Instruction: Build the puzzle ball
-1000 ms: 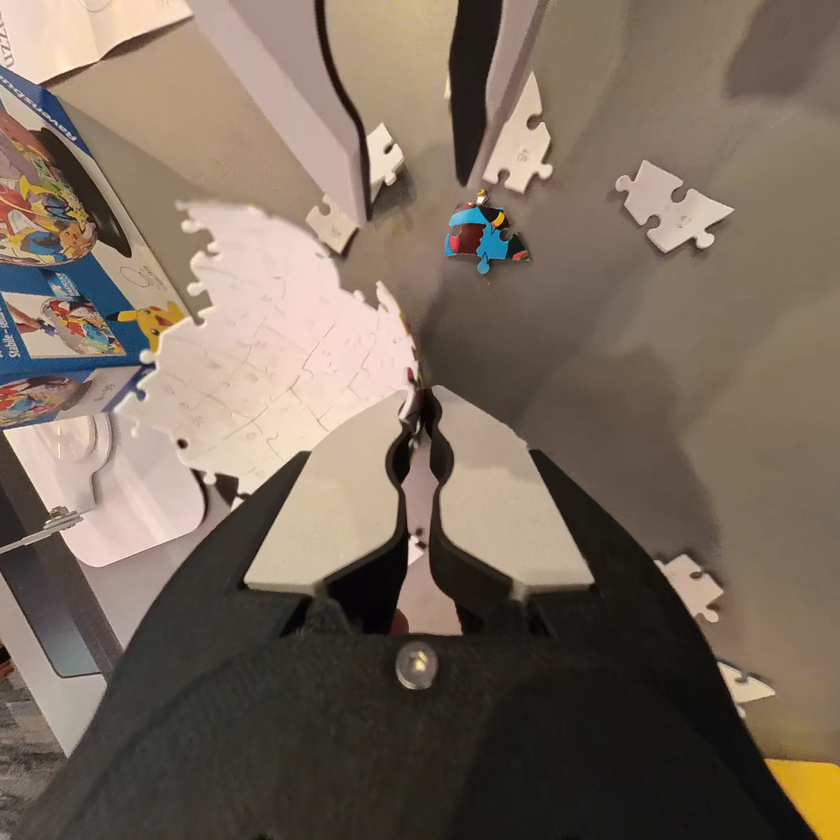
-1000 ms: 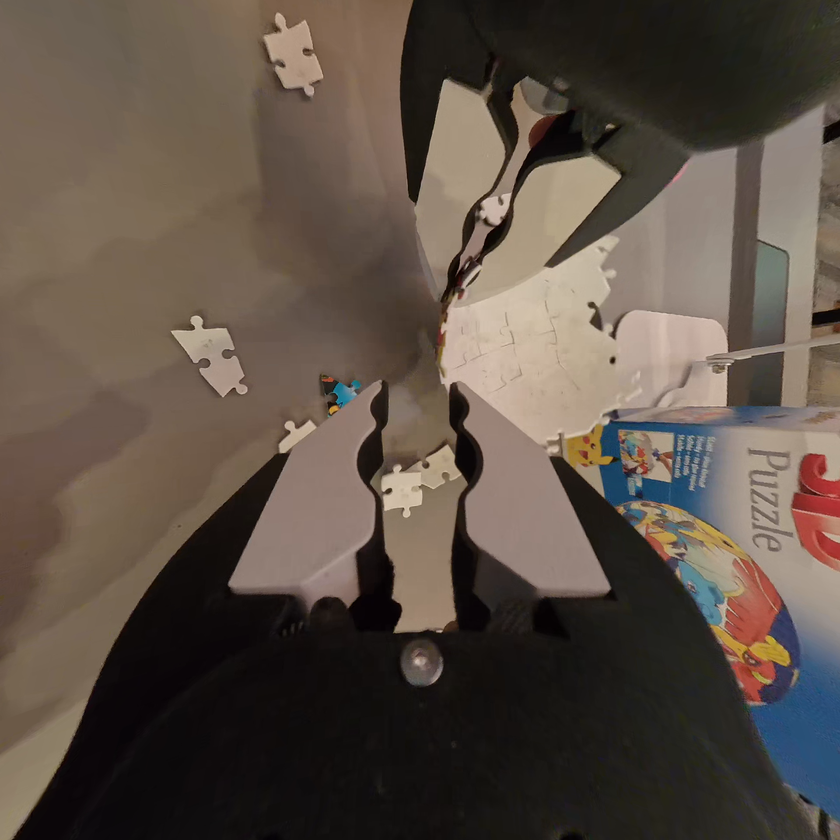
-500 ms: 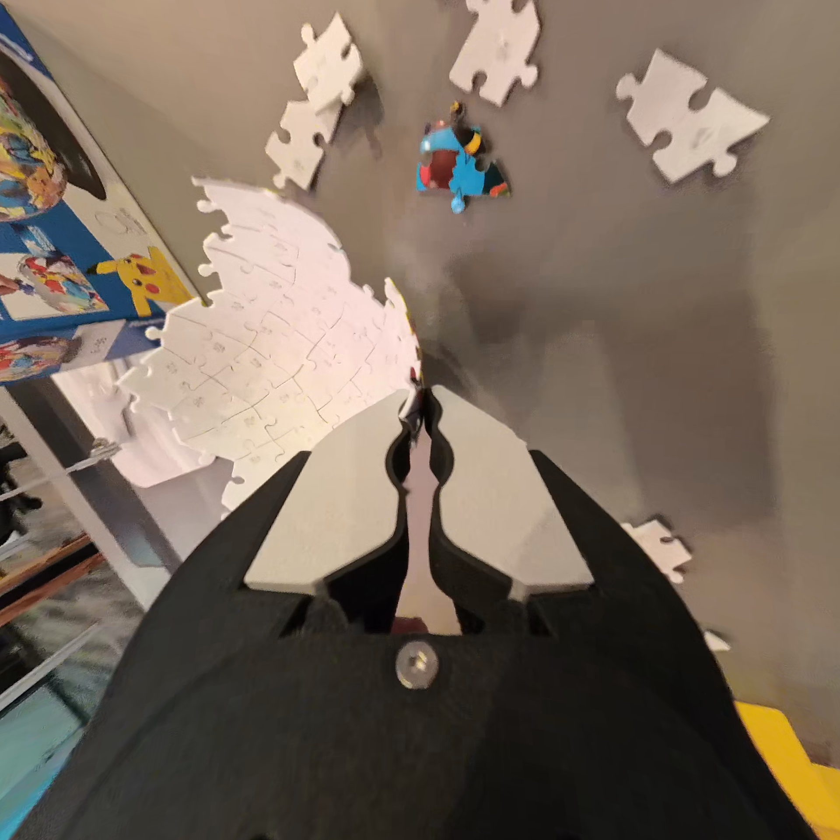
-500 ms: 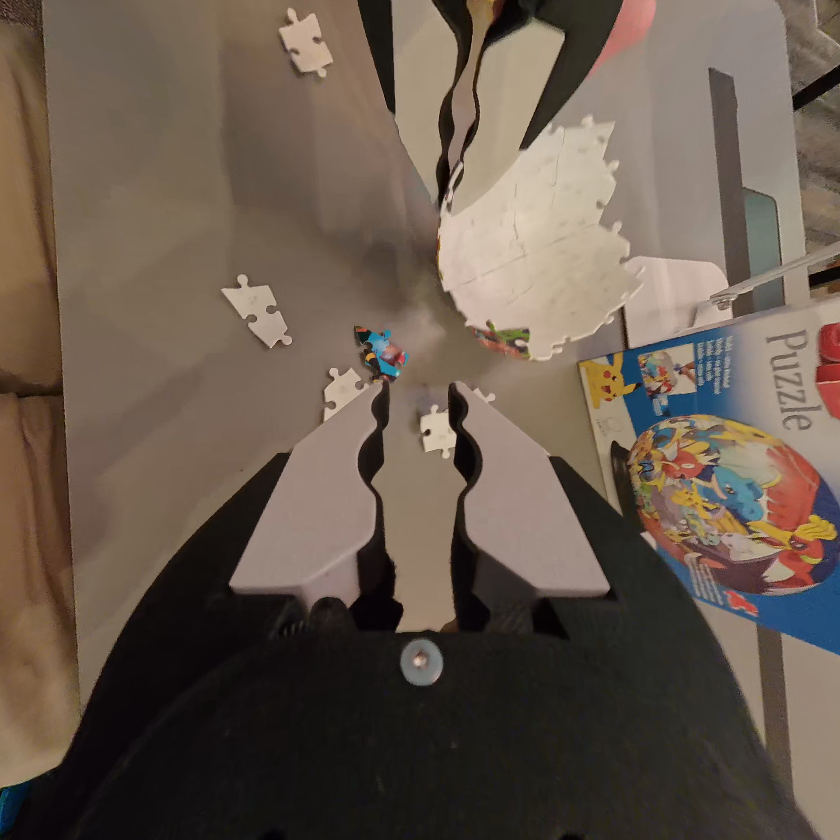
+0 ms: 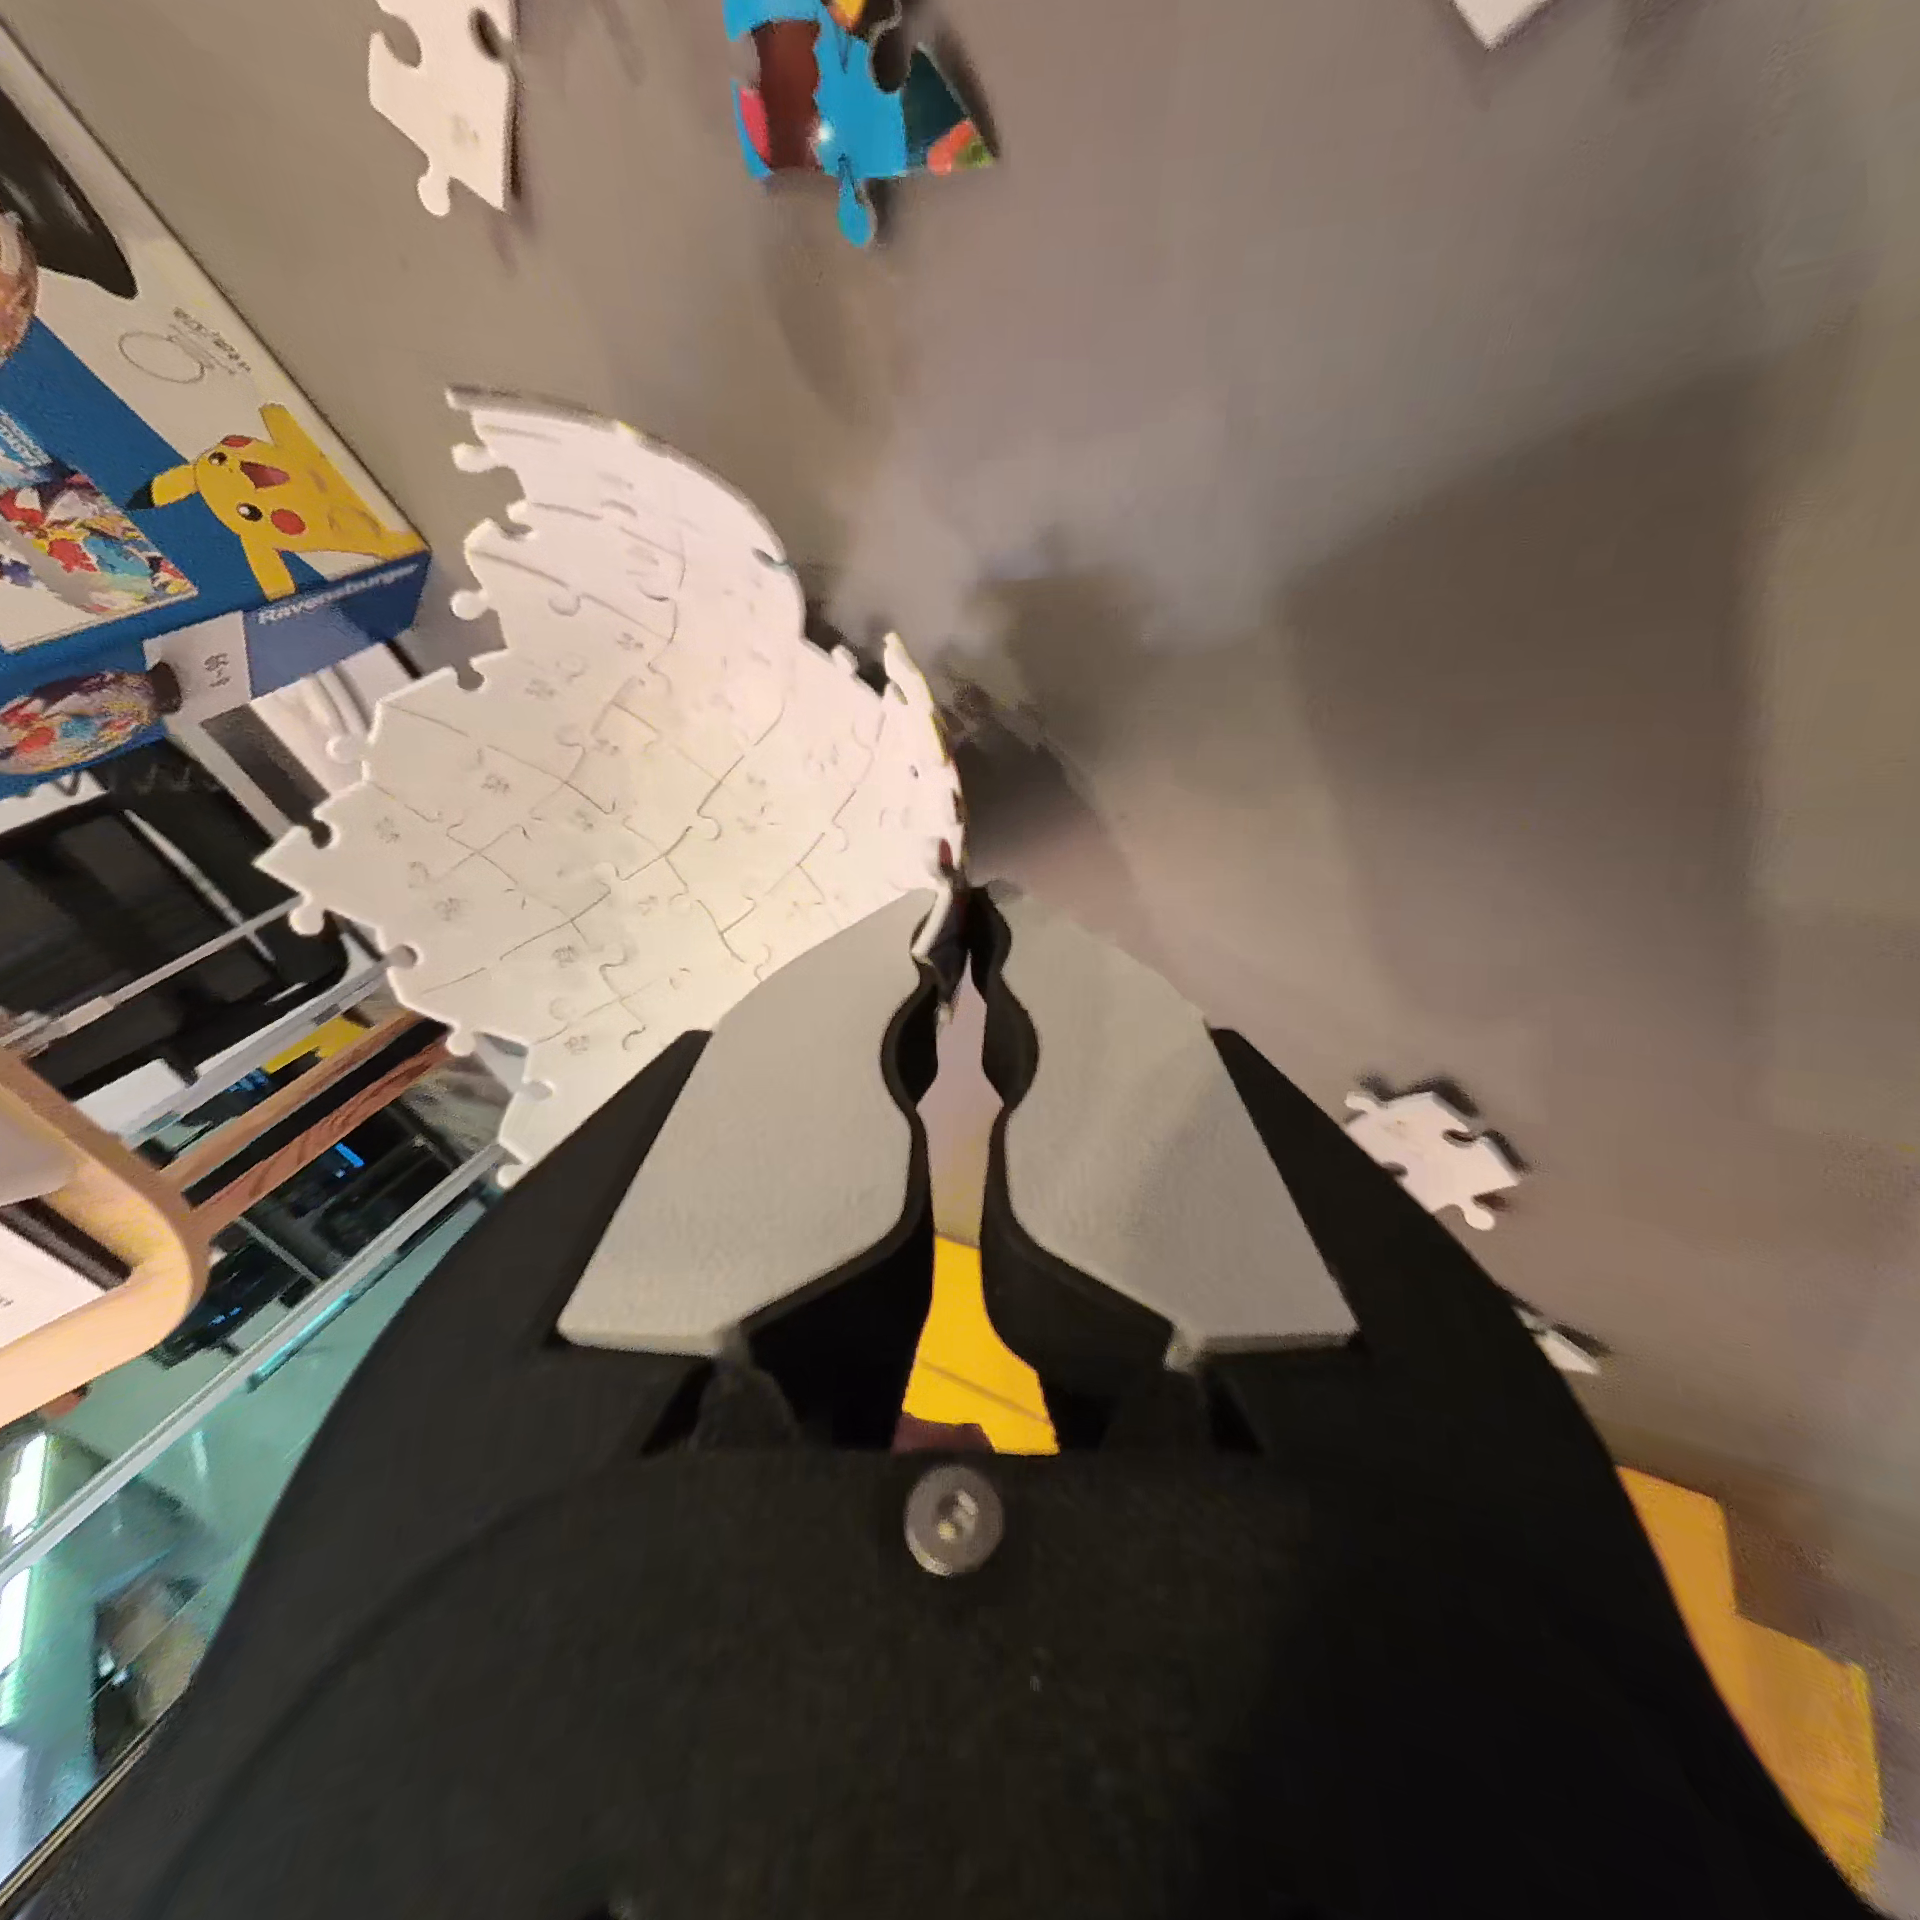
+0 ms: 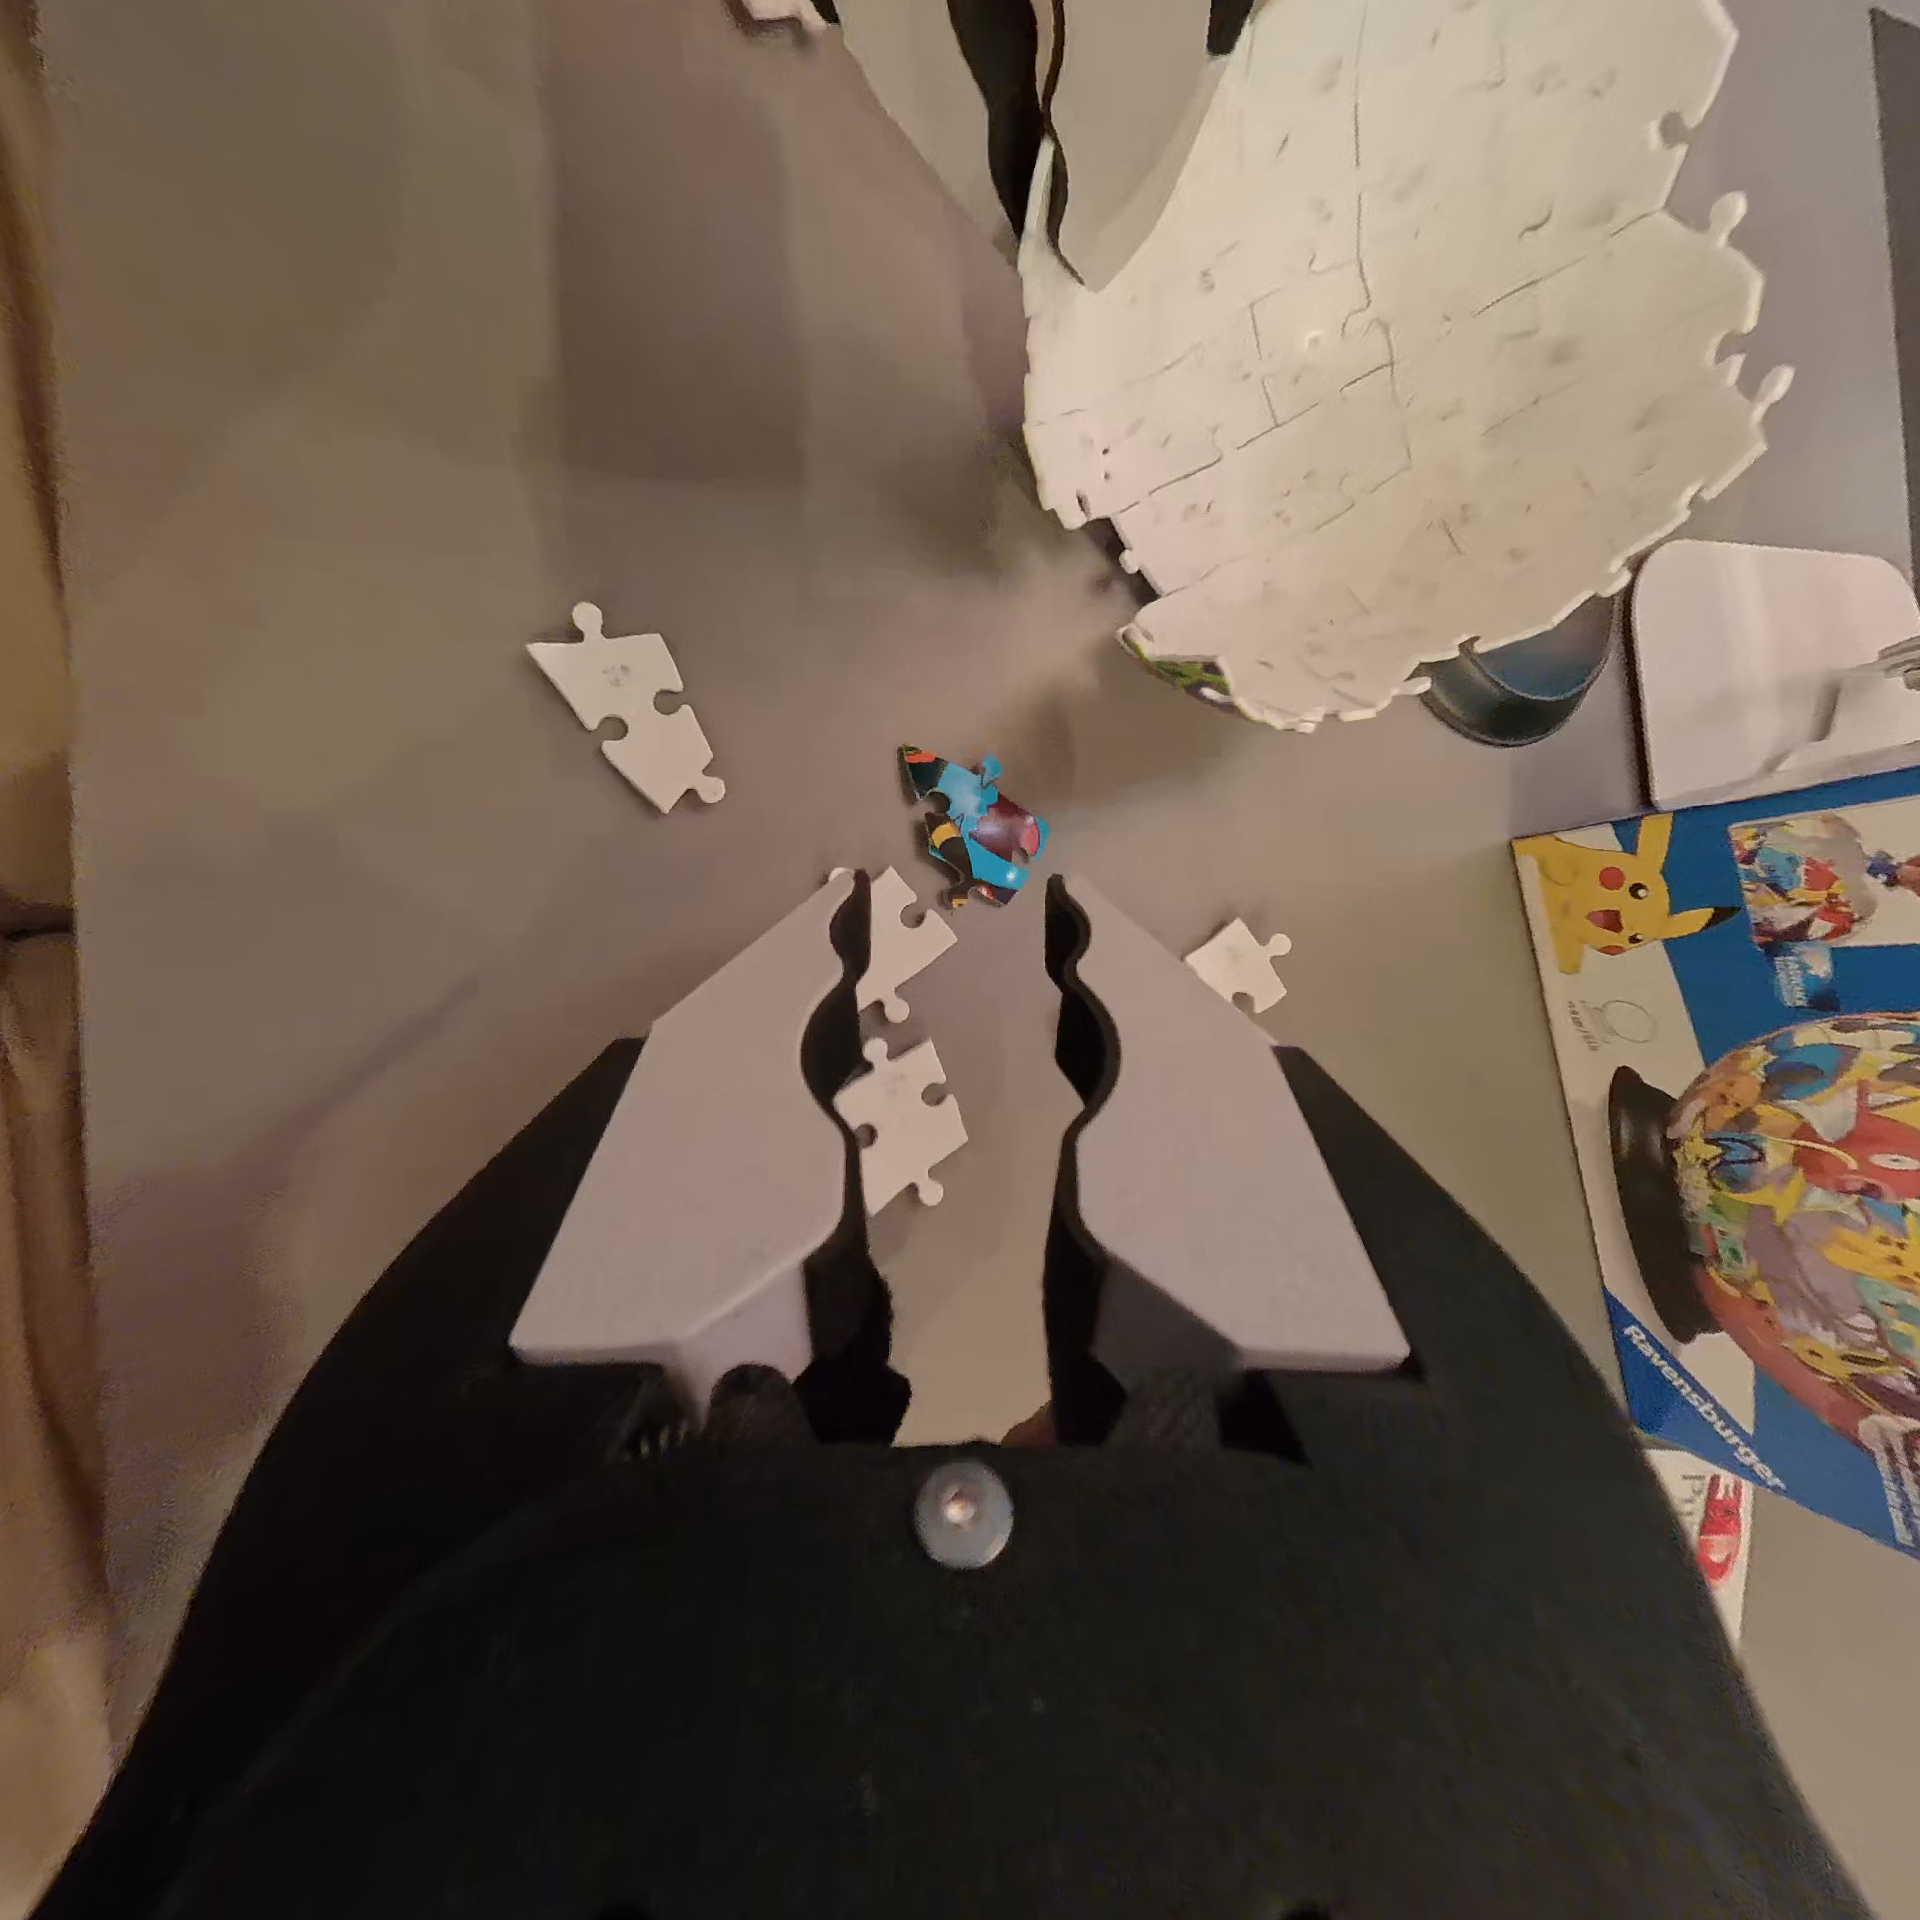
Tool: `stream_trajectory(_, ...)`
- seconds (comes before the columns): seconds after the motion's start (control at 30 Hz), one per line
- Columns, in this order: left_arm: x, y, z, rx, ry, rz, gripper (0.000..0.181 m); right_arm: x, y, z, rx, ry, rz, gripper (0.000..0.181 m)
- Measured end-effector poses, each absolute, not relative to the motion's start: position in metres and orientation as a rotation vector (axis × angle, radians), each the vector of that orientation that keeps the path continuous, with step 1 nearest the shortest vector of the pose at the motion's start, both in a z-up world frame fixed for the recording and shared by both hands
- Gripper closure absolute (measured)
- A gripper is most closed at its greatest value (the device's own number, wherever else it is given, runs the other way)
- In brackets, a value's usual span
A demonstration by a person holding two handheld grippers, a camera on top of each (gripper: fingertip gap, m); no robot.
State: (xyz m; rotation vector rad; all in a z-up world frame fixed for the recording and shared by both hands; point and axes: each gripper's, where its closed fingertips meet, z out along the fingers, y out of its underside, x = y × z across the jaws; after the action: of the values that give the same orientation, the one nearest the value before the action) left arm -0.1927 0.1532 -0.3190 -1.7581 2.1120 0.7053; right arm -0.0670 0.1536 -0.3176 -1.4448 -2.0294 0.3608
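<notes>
My left gripper [image 5: 961,909] is shut on the rim of the partly built puzzle ball [image 5: 634,800], a curved white shell of joined pieces held above the grey table [image 5: 1455,520]. The shell also shows in the right wrist view [image 6: 1382,395], with the left gripper's fingers behind it at the top. My right gripper [image 6: 951,894] is open and empty above the table, just short of a colourful face-up pair of pieces [image 6: 977,826]. White face-down pieces lie between its fingers [image 6: 899,1117] and beside its left finger [image 6: 904,940].
The blue puzzle box [image 6: 1766,1122] lies at the table's right side; it also shows in the left wrist view [image 5: 208,520]. More white pieces lie scattered [image 6: 629,701] [image 6: 1242,961] [image 5: 1429,1148]. A dark ball stand [image 6: 1517,686] and a white card [image 6: 1777,644] sit under the shell. Tip to tip, the grippers are about 12 centimeters apart. The white card [image 6: 1777,644] is about equally far from each gripper, around 30 centimeters.
Both grippers have risen and drawn apart. The left one has lifted the shell and tilted away from the table. The right one has pulled back from the shell and stays open.
</notes>
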Motion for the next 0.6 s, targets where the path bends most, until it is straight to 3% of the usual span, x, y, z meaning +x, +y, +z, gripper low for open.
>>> stream_trajectory(0.23, -0.198, 0.148, -0.319, -1.756, 2.104, 0.803, 0.178, -0.084, 0.163, -0.342, -1.44, -2.052, 0.262, 0.146)
stream_trajectory(0.6, -0.197, 0.148, -0.321, -1.734, 2.096, 0.853, 0.178, -0.09, 0.175, -0.347, -1.603, -1.956, 0.442, 0.173)
